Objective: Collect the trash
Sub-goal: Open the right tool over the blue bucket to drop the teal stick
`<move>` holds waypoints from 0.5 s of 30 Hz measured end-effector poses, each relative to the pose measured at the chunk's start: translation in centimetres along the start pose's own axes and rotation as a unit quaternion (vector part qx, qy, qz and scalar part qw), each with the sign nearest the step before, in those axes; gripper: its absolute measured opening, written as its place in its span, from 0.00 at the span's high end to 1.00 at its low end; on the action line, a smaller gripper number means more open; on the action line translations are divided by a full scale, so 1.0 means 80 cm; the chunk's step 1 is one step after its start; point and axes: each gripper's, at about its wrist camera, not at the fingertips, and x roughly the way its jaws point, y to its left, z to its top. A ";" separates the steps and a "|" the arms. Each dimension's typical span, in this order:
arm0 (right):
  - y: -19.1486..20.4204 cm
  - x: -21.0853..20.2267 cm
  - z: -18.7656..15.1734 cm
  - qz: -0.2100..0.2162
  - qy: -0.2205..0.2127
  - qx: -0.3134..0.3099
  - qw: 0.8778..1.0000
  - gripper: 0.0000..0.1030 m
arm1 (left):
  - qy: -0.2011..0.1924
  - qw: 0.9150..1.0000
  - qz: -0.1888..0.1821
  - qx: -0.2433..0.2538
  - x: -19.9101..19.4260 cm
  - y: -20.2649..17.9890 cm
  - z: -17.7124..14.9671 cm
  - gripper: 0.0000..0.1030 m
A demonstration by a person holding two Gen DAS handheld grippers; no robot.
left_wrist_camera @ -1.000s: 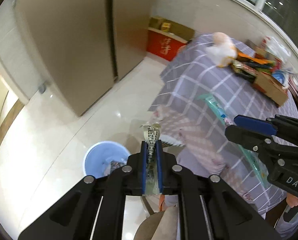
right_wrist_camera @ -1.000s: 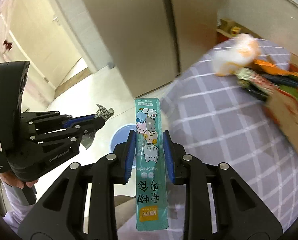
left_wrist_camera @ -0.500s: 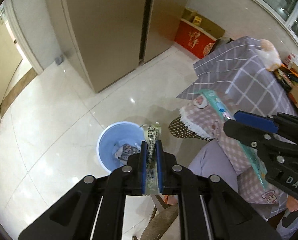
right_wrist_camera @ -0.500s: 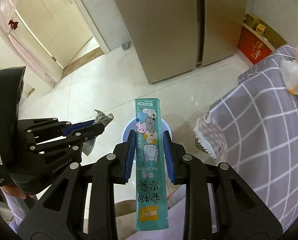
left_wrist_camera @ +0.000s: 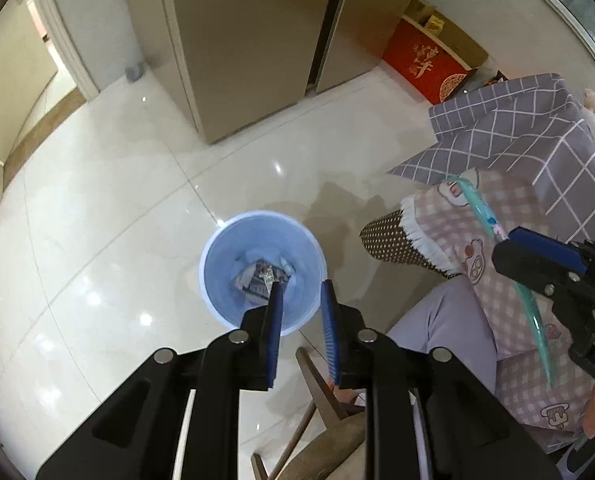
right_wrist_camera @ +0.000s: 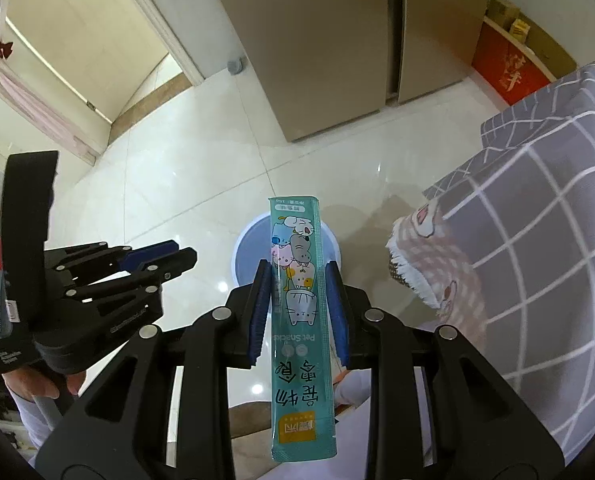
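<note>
Left wrist view: the left tongs (left_wrist_camera: 299, 300) gape wide over the round blue plastic bin (left_wrist_camera: 262, 268), wrappers lying inside. The right tongs (right_wrist_camera: 297, 280) pinch a long teal pet-snack sachet (right_wrist_camera: 301, 320) upright between their pads, above the same bin.

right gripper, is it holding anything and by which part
The right gripper holds a teal pet snack sachet by its middle, both ends sticking out.
</note>
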 end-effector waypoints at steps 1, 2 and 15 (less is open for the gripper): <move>0.002 0.005 0.000 -0.001 0.004 -0.002 1.000 0.73 | 0.002 1.000 0.002 -0.002 0.001 0.006 -0.004 0.82; 0.008 0.012 0.000 0.001 0.011 -0.004 1.000 0.73 | 0.003 1.000 0.005 -0.006 0.001 0.010 -0.008 0.82; 0.071 0.051 0.012 0.076 -0.009 -0.044 0.996 0.26 | -0.012 0.997 0.041 -0.070 -0.030 0.081 -0.056 0.82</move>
